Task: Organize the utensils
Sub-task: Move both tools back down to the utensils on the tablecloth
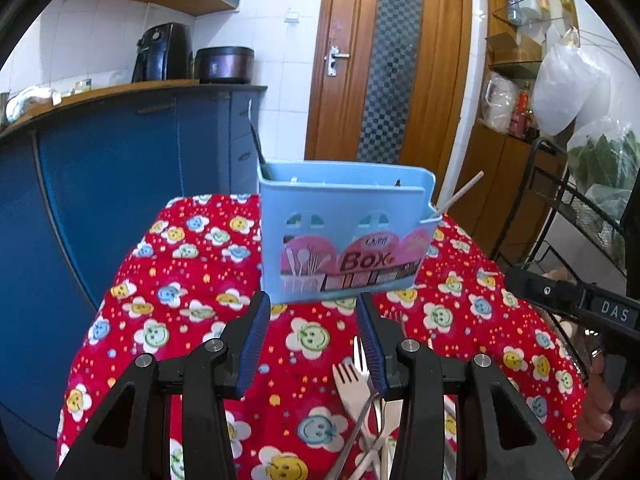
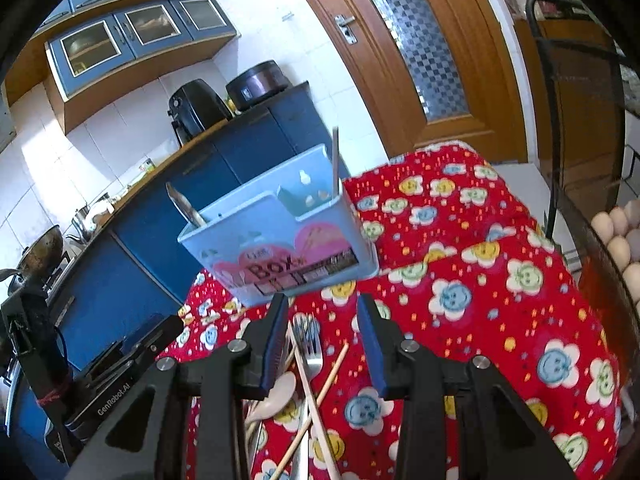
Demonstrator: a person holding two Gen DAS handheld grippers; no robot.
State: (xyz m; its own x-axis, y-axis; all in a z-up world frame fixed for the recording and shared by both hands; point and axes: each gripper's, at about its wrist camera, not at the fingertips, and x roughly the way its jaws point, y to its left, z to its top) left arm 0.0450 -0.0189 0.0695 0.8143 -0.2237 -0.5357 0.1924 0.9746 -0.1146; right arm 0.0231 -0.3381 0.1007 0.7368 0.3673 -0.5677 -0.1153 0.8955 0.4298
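Worktop (image 1: 192,264) under a red cloth with smiling flower faces. A light blue utensil box (image 1: 344,236), labelled "Box", is standing upright on it toward the far edge. A dark-handled utensil (image 1: 256,148) is leaning out of the box's left compartment; a pale chopstick (image 1: 460,194) is slanting out of the small side compartment on the right.

Left tongs (image 1: 312,340) are hovering over the cloth just short of the box, jaws standing partly apart, nothing between the blue pads. A loose heap is lying on the cloth at their right finger: a pale fork (image 1: 352,388) and a metal fork (image 1: 360,352), handles crossing.

Right tongs (image 2: 322,344) are likewise standing partly apart and gripping nothing. Below the gap a metal fork (image 2: 310,344) is lying tines toward the box, crossed by wooden chopsticks (image 2: 320,392); a pale spoon (image 2: 276,396) is lying beside the left finger, partly hidden.

The other gripper's black body is showing at the edge of each view
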